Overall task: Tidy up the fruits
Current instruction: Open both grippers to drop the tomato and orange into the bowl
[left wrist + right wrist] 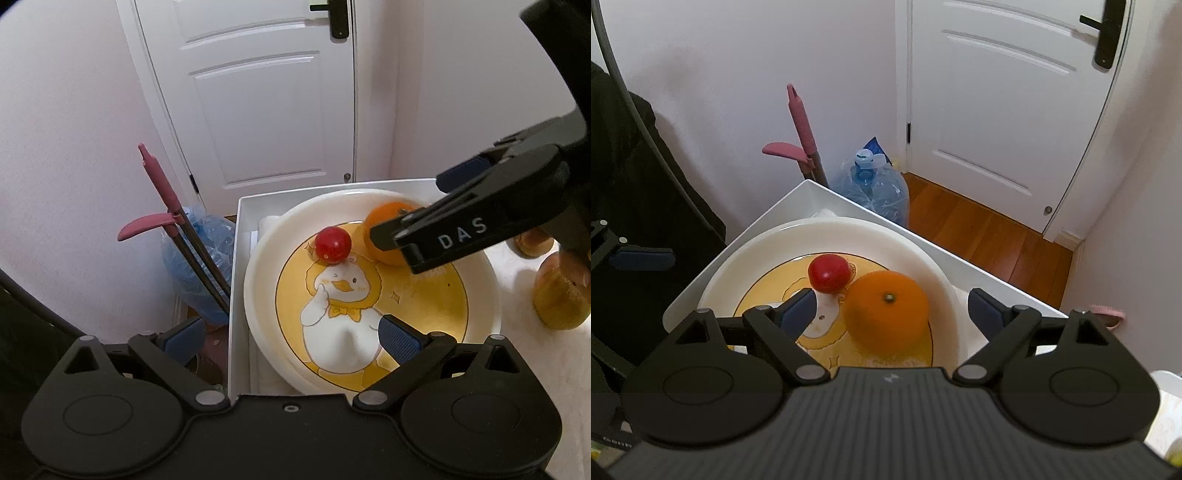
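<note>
Black linkage arms of the right claw (890, 310) fill the bottom of its own view, jaws spread wide with the orange (888, 308) sitting loose between them, neither blue pad pressing on it. This orange rests on the plate (934, 273), its stem dimple facing up and slightly toward the camera; being round, it has no clear long axis. Just beside it, toward the far rim, lies a small red tomato (828, 272), close to the orange; whether they touch I cannot tell. A cartoon duck is printed on the plate, which sits in a white tray (979, 266) on the desk.

From the left wrist view, the left claw (291, 338) is also spread wide and holds nothing, one pad over the near part of the plate (258, 280), the other beyond the tray's side. Two brownish fruits (559, 291) lie to the right of the plate.
</note>
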Available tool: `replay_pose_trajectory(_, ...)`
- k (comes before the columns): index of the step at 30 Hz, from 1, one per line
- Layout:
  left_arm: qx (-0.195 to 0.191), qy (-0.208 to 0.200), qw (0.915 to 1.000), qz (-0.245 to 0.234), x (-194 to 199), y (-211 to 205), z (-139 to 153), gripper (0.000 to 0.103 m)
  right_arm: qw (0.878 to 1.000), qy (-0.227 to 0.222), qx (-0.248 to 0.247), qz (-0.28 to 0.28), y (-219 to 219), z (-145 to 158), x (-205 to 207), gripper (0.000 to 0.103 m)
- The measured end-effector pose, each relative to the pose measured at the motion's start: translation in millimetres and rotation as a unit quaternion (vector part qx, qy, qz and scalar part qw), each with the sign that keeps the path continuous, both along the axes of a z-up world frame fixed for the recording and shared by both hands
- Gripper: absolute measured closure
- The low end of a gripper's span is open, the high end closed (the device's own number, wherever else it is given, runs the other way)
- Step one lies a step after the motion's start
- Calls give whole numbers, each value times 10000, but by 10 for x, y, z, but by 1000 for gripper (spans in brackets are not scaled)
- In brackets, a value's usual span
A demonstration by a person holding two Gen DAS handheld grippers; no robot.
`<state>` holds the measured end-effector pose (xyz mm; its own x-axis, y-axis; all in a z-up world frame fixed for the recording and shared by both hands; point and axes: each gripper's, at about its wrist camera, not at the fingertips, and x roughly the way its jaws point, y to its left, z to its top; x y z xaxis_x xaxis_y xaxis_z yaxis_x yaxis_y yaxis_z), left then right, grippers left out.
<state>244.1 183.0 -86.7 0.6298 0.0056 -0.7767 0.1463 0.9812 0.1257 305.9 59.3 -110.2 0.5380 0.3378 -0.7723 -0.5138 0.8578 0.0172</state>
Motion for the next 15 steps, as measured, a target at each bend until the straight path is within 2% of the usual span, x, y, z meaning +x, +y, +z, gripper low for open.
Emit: replay_pose_trajectory(15,-6,-277,9995,145,-217,-82,291,1,9991,-239,293,-210,-255,439,-362,0)
